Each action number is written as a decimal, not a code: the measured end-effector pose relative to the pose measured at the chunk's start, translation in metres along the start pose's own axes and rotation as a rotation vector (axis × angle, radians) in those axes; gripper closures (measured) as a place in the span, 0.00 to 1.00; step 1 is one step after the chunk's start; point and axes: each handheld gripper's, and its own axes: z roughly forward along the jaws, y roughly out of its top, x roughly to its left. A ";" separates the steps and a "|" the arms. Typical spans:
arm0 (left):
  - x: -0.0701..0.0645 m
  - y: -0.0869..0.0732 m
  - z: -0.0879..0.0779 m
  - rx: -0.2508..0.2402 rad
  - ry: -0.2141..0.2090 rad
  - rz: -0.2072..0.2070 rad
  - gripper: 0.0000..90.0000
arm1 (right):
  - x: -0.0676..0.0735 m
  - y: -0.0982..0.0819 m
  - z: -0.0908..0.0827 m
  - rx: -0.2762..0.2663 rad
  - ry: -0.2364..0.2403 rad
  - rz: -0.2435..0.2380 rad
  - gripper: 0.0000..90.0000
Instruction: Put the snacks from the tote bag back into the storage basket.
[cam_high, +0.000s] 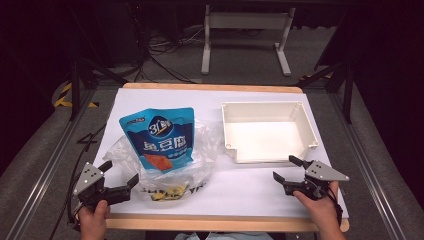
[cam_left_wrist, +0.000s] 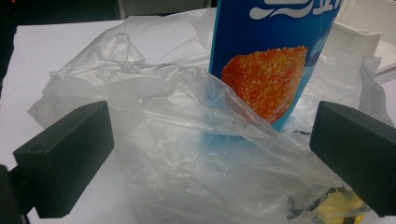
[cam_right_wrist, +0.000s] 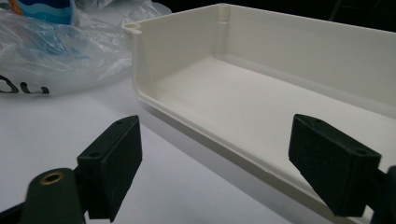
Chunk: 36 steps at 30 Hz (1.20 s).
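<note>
While both hands rest at the near edge of the white-covered table (cam_high: 165, 102), the white tray (cam_high: 268, 131) serves as the fixed mark: it sits on the far right part of the sheet, open side facing the person, its interior bare. Just left of the tray lies a crumpled clear plastic bag (cam_high: 200, 155), and on top of it a blue snack pouch (cam_high: 159, 137) with white lettering and an orange food picture — its top end points away from the person. A bit of yellow wrapper (cam_high: 167, 192) shows through the bag's near edge. The right gripper (cam_high: 288, 167) hovers just in front of the tray's open side, jaws spread wide and holding nothing; in the right gripper view the tray's low front lip (cam_right_wrist: 196, 126) runs between them. The left gripper (cam_high: 119, 172) is well left of the tray, at the bag's near-left corner, jaws likewise spread — with the bag's film (cam_left_wrist: 196, 154) bulging between them in the left gripper view.
</note>
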 end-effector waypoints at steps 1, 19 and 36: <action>0.000 0.000 0.000 0.000 0.000 0.000 0.01 | 0.000 0.001 -0.001 -0.003 0.007 0.006 0.20; -0.003 0.002 0.002 -0.002 0.008 0.013 0.01 | 0.003 0.013 -0.003 -0.017 0.053 0.030 0.20; -0.004 0.002 0.002 0.000 0.012 0.017 0.01 | 0.000 0.079 -0.010 0.071 0.098 -0.044 0.22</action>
